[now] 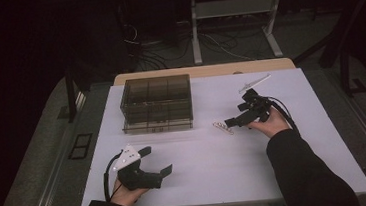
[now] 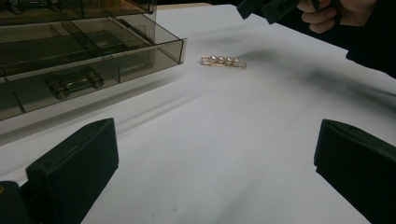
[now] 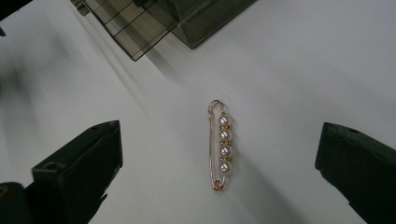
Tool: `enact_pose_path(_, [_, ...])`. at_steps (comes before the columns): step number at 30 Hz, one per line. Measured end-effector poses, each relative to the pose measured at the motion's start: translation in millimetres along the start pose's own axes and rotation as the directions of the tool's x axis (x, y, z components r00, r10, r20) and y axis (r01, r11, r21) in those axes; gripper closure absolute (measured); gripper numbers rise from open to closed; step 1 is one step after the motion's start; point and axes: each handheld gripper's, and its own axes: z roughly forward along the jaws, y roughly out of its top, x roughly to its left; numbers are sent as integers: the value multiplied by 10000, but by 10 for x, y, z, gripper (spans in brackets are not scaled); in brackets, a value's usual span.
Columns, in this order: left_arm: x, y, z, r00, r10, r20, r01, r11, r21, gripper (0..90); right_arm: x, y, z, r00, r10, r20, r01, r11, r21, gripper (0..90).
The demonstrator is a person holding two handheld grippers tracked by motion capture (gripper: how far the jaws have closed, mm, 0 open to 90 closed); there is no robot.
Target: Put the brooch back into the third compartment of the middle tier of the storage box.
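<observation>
On a white table (image 1: 212, 170), a person is holding a two-jaw gripper in each hand, with a small pearl pin (image 1: 221, 126) lying flat on the surface between them. The pin (image 3: 221, 145), a gold-coloured safety pin carrying four pearls in a row, is resting just in front of the right gripper (image 1: 235, 121), whose tips are hanging close to it in the high view. In the right gripper view its jaws are standing wide apart to either side of the pin and are not touching it.

The left gripper (image 1: 157, 161) is sitting at the near left of the table, well apart from the pin, a grey three-cornered plate on its top. Its jaws are also spread wide with nothing between them, and in the left gripper view they are pointing across bare table toward the pin (image 2: 223, 61) farther off.

A smoky, see-through drawer box (image 1: 156, 104) is standing at the far left of the table, near the pin but not touching it. In the left gripper view its drawers (image 2: 88, 60) are showing dividers inside and a metal handle on the front; what lies in the compartments is too dim to make out. The person's dark sleeves are entering from the bottom edge of the high view.
</observation>
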Motion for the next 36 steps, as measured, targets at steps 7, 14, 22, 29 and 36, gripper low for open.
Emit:
enact_pose_path(7, [-2,-1,1,10000,-5,38,5,10000,19,0,-23,-11,122,10000,2,-5,-2,9998,185,4])
enact_pose_path(14, [-3,-2,2,10000,2,53,-2,10000,39,0,-48,-24,232,10000,-91,21,90,9991,406,4])
enact_pose_path(22, [-12,-4,8,10000,-14,84,13,10000,47,0,-98,-46,317,9997,-260,19,258,9973,691,143])
enact_pose_path(29, [-11,-5,5,10000,-31,92,31,10000,37,0,-106,-38,338,9987,-517,-19,517,9968,603,251])
enact_pose_path(36, [-16,-4,5,9999,35,111,-35,10000,63,0,-97,-37,363,9972,-751,-6,750,9955,585,367])
